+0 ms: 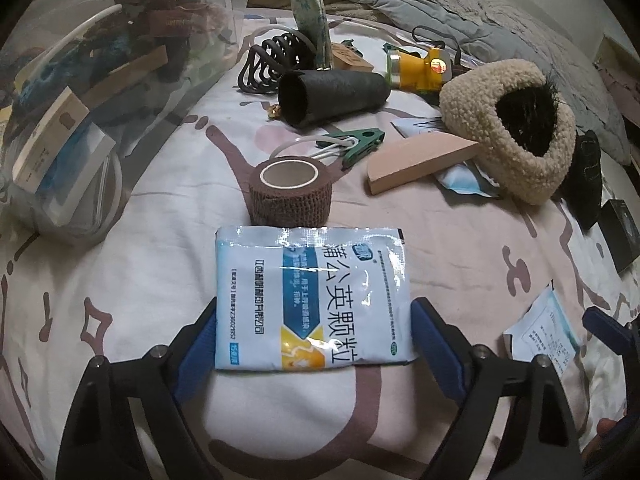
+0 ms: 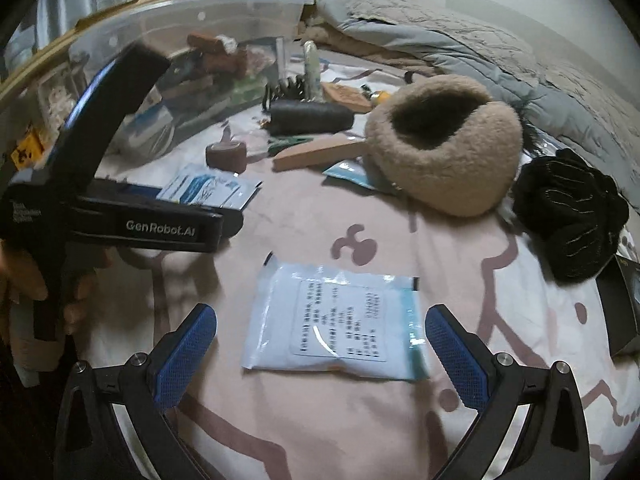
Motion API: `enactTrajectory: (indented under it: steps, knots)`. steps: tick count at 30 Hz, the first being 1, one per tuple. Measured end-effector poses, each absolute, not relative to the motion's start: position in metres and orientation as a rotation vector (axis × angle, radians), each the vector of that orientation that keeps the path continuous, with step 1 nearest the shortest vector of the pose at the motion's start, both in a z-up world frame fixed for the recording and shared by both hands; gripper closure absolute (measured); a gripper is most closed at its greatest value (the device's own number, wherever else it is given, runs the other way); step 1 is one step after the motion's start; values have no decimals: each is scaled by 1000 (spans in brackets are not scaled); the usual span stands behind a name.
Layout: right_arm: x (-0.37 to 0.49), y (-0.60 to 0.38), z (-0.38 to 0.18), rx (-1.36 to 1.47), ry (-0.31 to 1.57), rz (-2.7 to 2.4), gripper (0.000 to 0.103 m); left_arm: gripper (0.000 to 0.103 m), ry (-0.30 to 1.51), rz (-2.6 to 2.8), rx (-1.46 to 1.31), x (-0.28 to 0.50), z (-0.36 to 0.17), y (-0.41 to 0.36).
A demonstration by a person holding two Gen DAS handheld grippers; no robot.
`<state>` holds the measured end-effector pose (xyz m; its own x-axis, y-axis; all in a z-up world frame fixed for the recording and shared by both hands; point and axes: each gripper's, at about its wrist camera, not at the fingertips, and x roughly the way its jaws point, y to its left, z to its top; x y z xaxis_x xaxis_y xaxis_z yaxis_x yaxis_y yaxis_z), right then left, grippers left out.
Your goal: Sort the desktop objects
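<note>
The left claw [image 1: 314, 344] sits apart around a blue medicine packet [image 1: 312, 300] on the bed [image 1: 120, 280]. The right claw [image 2: 320, 360] sits apart around a white packet [image 2: 336, 320].

Both views are dim and flat, lit by soft indoor light with a cool cast; shadows under the objects are faint. White glare streaks the glossy blue-and-white foil sachet [image 1: 312, 300] at the centre of the left view. Fisheye distortion bends both frames, with black vignette in the corners. The clear plastic storage bin [image 2: 192, 28] at upper left shows hazy reflections. The right view is slightly motion-blurred.
</note>
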<state>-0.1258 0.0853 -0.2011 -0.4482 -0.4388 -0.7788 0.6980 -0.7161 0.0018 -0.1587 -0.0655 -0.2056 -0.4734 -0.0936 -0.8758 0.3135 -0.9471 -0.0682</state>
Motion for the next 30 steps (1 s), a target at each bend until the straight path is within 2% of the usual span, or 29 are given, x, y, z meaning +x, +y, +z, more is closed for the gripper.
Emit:
enactTrajectory:
  steps: [5,13,19,23,30]
  knots:
    - [-129,77,-212,1080,478,-2218,0,19,344,-2498,1445,-159,-205,-67]
    - [-159,100,-224,1252,257,-2231,0,27,318,-2525,1422,-156,-201,-61]
    - [-161,95,-230,1265,303,-2261,0,29,332,-2532,1416,-156,-200,-61]
    - [-163,97,-229,1283,266,-2256,0,29,339,-2537,1412,-156,-199,-61]
    - [-160,100,-223,1253,250,-2247,24,30,348,-2542,1407,-155,-197,-62]
